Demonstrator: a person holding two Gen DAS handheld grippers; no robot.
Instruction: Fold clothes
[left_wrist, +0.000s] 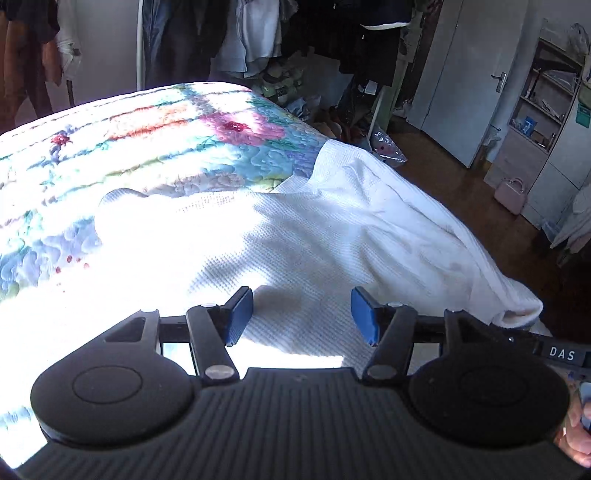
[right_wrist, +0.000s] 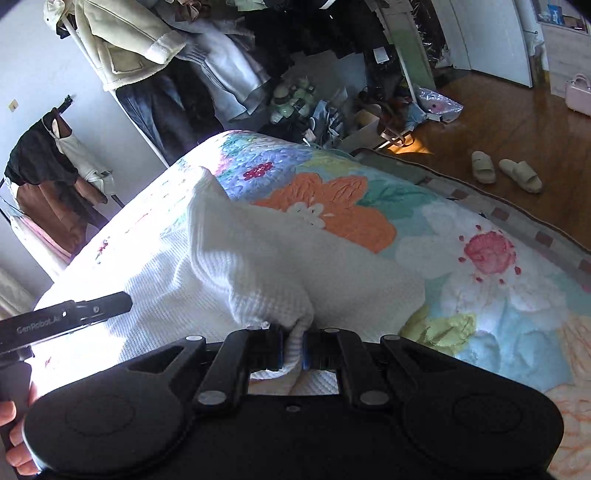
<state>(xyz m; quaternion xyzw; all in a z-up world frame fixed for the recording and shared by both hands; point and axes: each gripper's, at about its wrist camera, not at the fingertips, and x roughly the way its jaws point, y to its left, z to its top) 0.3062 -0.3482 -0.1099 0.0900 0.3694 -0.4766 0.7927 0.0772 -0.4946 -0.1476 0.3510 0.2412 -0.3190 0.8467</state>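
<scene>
Two wrist views, one white waffle-knit garment (left_wrist: 332, 236) spread over a floral quilt (left_wrist: 155, 129) on a bed. Left wrist view: left gripper (left_wrist: 302, 314) with jaws apart, blue pads (left_wrist: 364, 314) clear of the fabric, nothing between them; the garment lies just under and ahead of the gap, sunlit and blown out on the left side, so folds there are hard to read. Its right part drapes off the bed edge toward the wooden floor (left_wrist: 461, 192). This view alone shows a white door (left_wrist: 465, 85), shelving (left_wrist: 543, 99) and a pink bag (left_wrist: 511, 194) on the floor.

Right wrist view: right gripper (right_wrist: 293, 350) clamped on a bunched edge of the garment (right_wrist: 240, 258), probably a cuff or hem, fabric pinched between the blue pads and hanging out below them. From the grip the cloth rises in a raised fold toward the far end of the bed. Only this view shows a pair of slippers (right_wrist: 506, 171), a rug border (right_wrist: 480, 192), a cream jacket (right_wrist: 122, 40) on a rack, and the left gripper's black bar (right_wrist: 66, 317) at the left edge over the garment. Fingers of a hand (right_wrist: 14, 435) show at lower left.
</scene>
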